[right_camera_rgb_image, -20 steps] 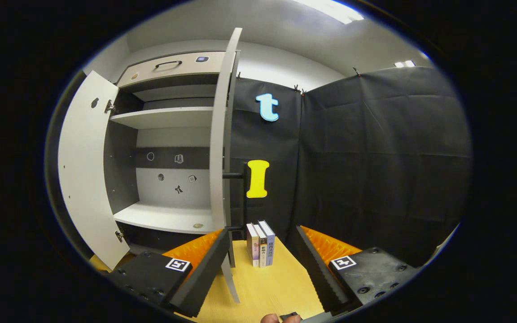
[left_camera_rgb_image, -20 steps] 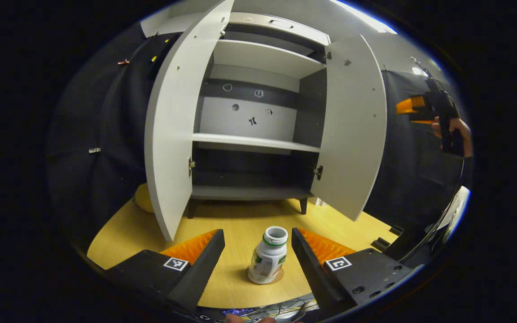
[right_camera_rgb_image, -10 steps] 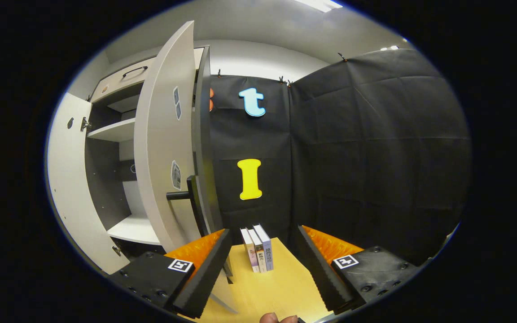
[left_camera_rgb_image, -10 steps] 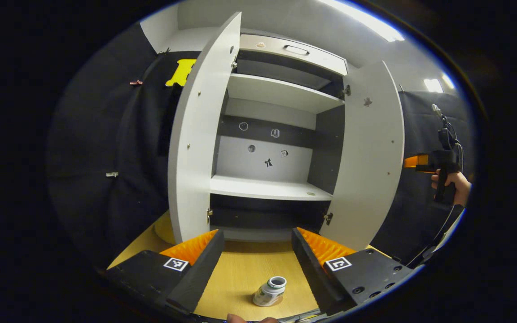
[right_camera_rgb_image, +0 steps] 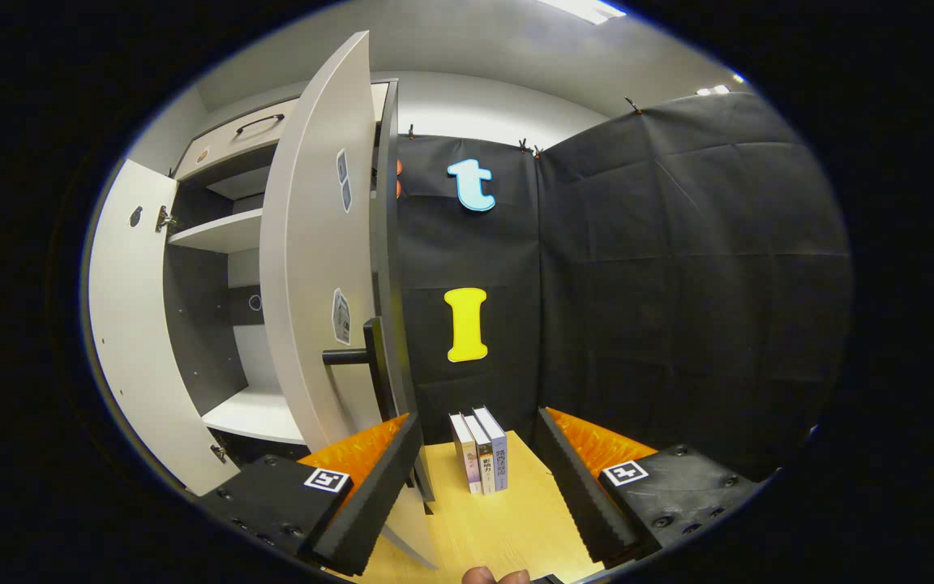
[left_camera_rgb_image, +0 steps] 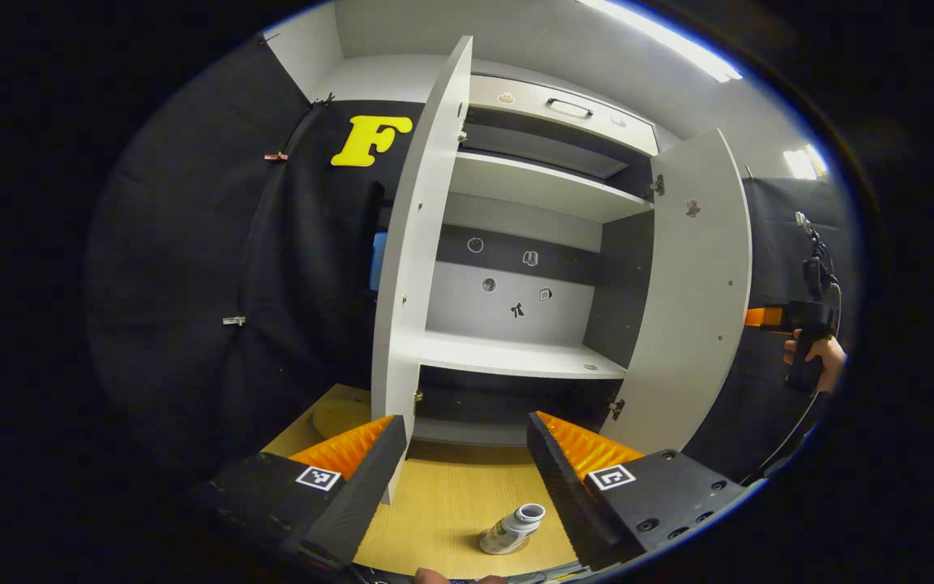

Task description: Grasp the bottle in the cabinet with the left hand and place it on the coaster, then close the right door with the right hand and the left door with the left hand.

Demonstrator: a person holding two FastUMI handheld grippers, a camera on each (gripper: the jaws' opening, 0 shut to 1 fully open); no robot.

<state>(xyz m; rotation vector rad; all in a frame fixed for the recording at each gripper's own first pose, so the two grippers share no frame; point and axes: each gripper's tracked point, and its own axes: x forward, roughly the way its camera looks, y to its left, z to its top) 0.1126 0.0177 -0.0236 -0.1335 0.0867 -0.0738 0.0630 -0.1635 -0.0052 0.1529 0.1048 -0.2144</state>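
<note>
Left gripper view: bottle point(left_camera_rgb_image: 512, 530) on coaster point(left_camera_rgb_image: 522, 544); right gripper view: 3 books point(right_camera_rgb_image: 481, 451).

Left gripper view: left gripper point(left_camera_rgb_image: 467, 466) fingers spread, bare table point(left_camera_rgb_image: 443, 507) between them. Bottle point(left_camera_rgb_image: 513, 530) stands on the coaster at 5 o'clock, just beside the right-hand finger, not touching.

Left door point(left_camera_rgb_image: 418, 259) edge-on at 12 o'clock, its lower corner just above the left-hand finger. Right door point(left_camera_rgb_image: 694, 300) swung out at 2 o'clock. Between the doors the cabinet point(left_camera_rgb_image: 532, 243) shelves lie open and bare.

Right gripper view: right gripper point(right_camera_rgb_image: 479, 478) fingers apart. The right door's handle point(right_camera_rgb_image: 366, 361) projects at 11 o'clock, near the left-hand finger. Three books point(right_camera_rgb_image: 483, 450) stand at 12 o'clock on the table beyond the fingertips.
</note>
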